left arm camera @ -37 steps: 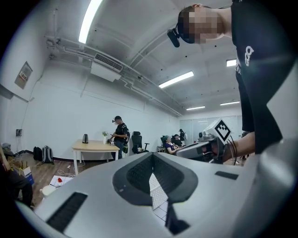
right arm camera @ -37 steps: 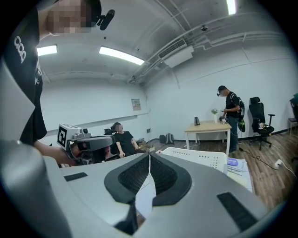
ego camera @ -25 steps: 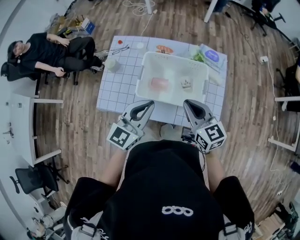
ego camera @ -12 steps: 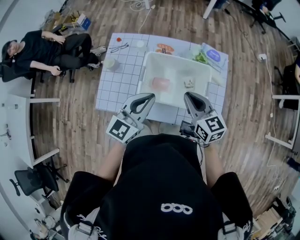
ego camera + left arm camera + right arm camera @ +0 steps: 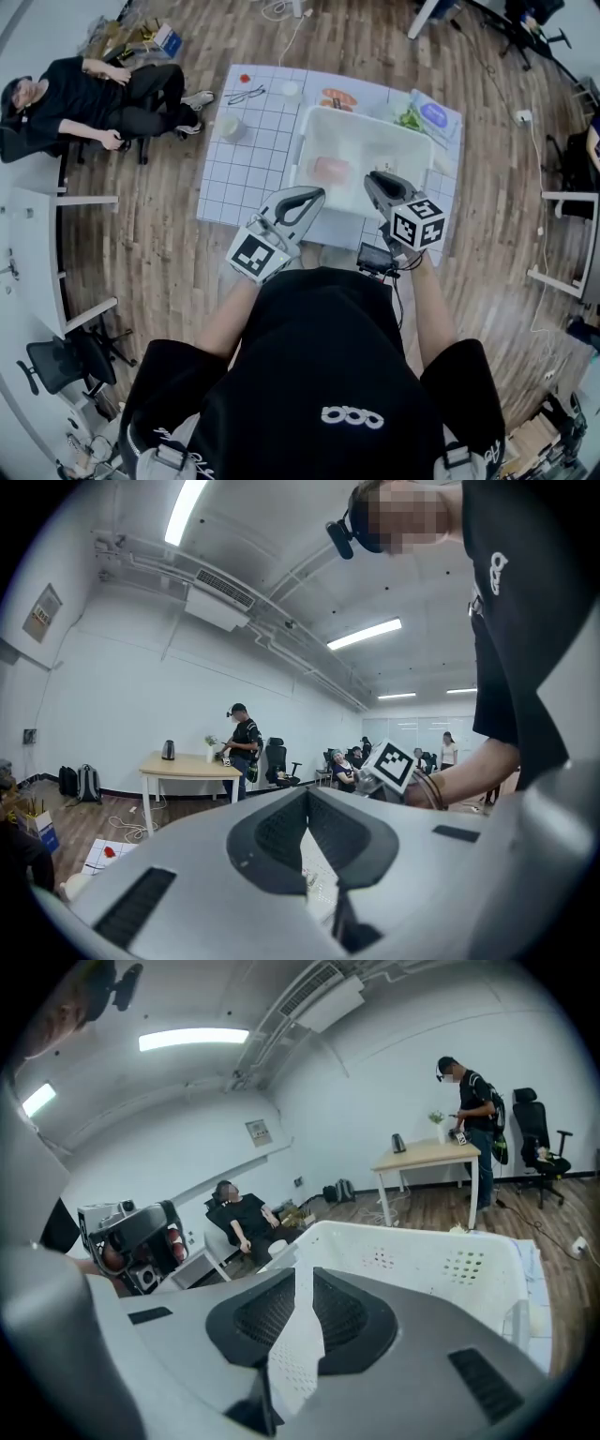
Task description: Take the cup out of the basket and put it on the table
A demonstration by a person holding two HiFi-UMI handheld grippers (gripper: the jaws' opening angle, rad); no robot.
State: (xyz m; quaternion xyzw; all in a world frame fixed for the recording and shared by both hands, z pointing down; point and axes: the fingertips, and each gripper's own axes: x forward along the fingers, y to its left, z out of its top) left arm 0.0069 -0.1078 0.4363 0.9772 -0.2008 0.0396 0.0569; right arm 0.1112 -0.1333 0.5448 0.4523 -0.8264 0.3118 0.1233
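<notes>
over the last second both grippers have been carried forward from the near edge of the table (image 5: pixel 246 173): the right gripper (image 5: pixel 373 178) is now held over the near side of the white basket (image 5: pixel 305 155), and the left gripper (image 5: pixel 314 194) just beside its near left corner. both pairs of jaws are pressed together with nothing between them. the cup (image 5: pixel 330 169), taken to be the pink thing lying on the basket floor, has not been touched; the reach is judged barely begun, and the jaws must be opened first.
</notes>
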